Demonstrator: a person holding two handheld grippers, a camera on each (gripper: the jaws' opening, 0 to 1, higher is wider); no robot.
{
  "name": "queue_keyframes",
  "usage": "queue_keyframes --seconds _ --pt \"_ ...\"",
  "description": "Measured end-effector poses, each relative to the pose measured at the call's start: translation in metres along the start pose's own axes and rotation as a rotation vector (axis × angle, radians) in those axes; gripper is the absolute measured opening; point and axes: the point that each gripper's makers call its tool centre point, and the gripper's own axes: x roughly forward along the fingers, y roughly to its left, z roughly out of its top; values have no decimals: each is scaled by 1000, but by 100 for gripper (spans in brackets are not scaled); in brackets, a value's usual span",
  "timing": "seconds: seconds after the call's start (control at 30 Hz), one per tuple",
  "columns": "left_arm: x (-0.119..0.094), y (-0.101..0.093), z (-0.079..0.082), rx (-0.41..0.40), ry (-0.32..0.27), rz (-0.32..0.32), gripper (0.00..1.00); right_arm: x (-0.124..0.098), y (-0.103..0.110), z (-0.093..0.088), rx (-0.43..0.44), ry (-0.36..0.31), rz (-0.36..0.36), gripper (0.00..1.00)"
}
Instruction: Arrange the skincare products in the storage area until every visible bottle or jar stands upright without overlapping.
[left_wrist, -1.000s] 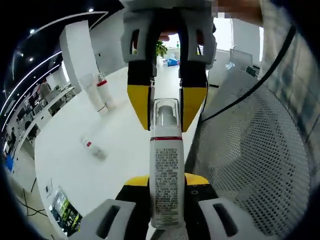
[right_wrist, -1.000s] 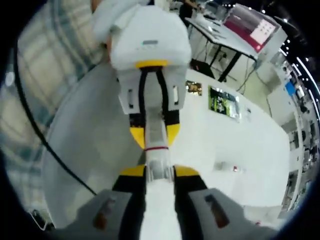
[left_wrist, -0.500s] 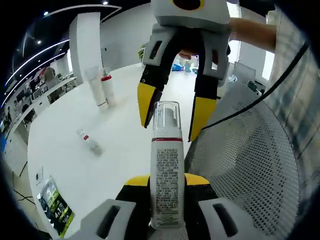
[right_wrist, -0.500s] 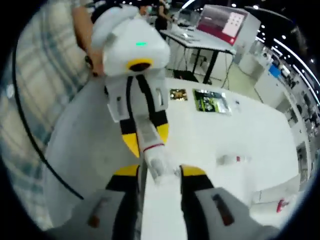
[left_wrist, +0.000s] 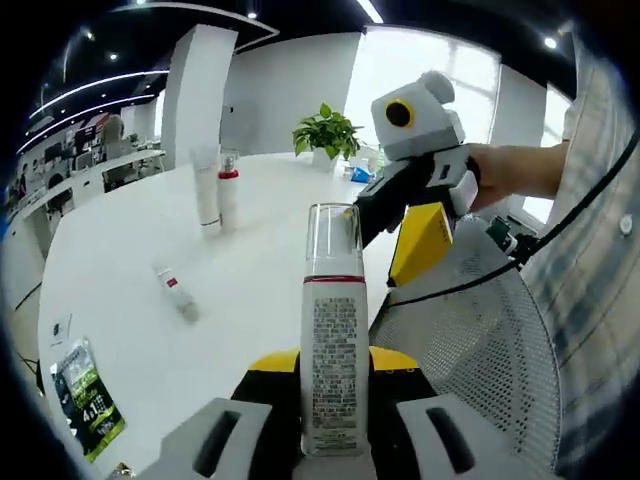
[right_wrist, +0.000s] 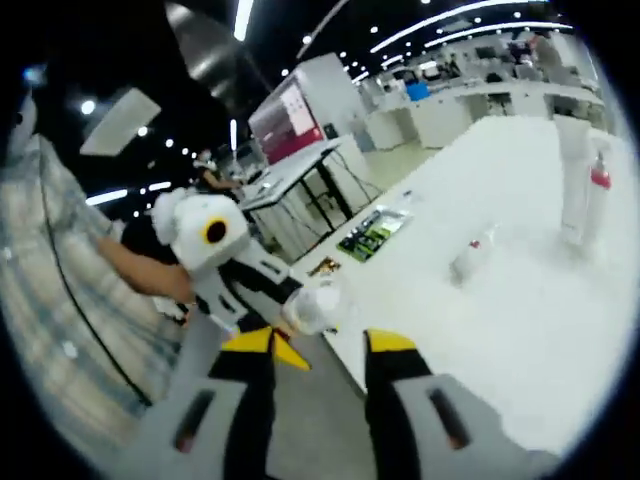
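One pump bottle (left_wrist: 333, 360) clamped in left claw (left_wrist: 334, 372); right claw (right_wrist: 318, 345) beside it, open, empty. Rigid, light, slick plastic; grip mid-body, not clear cap.

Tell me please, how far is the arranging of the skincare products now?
Done: two bottles stand upright together on the white table. In hand: the left gripper holds a pump bottle; the right gripper is apart from it. Left: a small bottle lies on its side, and the held one needs placing.
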Motion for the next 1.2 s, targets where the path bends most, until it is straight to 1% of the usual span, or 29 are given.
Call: queue_keyframes --seconds 0.1,0.13,0.17,0.2,0.23,0.27,0.3,0.33,0.37,0.4,0.47,0.5,0.57,0.6,0.67,0.7,0.77,0.8,0.87,0.9,0.97,1.0,1.03,1.07,1.1,1.17,1.2 --pt "1 -10 1 -15 -8 -54 22 6 6 7 105 -88 16 28" --pt "0 -13 3 -15 -12 -70 22 9 10 7 136 -109 34 28" --pt "0 -14 3 -14 -15 -70 22 12 11 6 165 -119 38 28" --pt "0 -15 2 -16 -13 -76 22 15 12 -1 186 -95 42 27" --pt "0 -16 2 -19 -12 -82 22 17 14 -3 186 -87 44 25" --pt "0 -17 2 -25 -12 -85 22 18 17 -3 169 -99 51 22" --pt "0 -17 1 -30 -7 -88 22 19 17 -2 173 -120 46 22" --pt "-1 -16 1 -39 -11 -89 22 19 15 -2 178 -125 45 22" --pt "-2 -17 1 -45 -14 -93 22 19 16 -1 213 -137 55 22" --pt "-3 -18 3 -60 -24 -104 22 18 19 0 222 -156 70 22" --pt "-3 -19 7 -61 -41 -109 22 18 19 2 221 -162 68 23" --pt "-3 -20 8 -67 -42 -117 22 20 19 1 216 -156 68 25" --pt "-3 -20 8 -72 -46 -122 22 22 16 -4 173 -115 49 29" --pt "-4 -20 9 -80 -50 -129 22 23 18 -3 152 -111 58 29" --pt "-6 -21 12 -93 -62 -146 22 22 31 4 95 -122 132 23" --pt "-6 -22 15 -102 -76 -151 22 21 27 9 60 -136 96 22" --pt "-8 -22 18 -117 -99 -166 22 21 32 13 35 -149 102 21" --pt "-8 -22 19 -125 -104 -170 22 21 33 14 38 -158 101 21" --pt "-7 -20 19 -122 -106 -160 22 23 32 16 28 -160 86 21" --pt "-7 -19 20 -105 -112 -150 23 24 32 18 4 -162 80 20" --pt "-5 -17 20 -78 -117 -126 23 24 32 17 -13 -153 74 20" --pt "-5 -15 20 -42 -119 -104 23 24 31 17 -14 -145 70 20" --pt "-3 -15 19 0 -118 -89 23 24 29 15 -28 -123 58 20" --pt "-1 -16 18 6 -116 -89 23 22 28 14 -72 -105 42 20" --pt "2 -16 18 5 -110 -88 23 22 27 14 -85 -101 37 20" --pt "5 -16 12 16 -81 -86 23 21 27 13 -102 -94 26 20" --pt "5 -13 5 26 -42 -72 23 18 24 14 -111 -97 10 20"
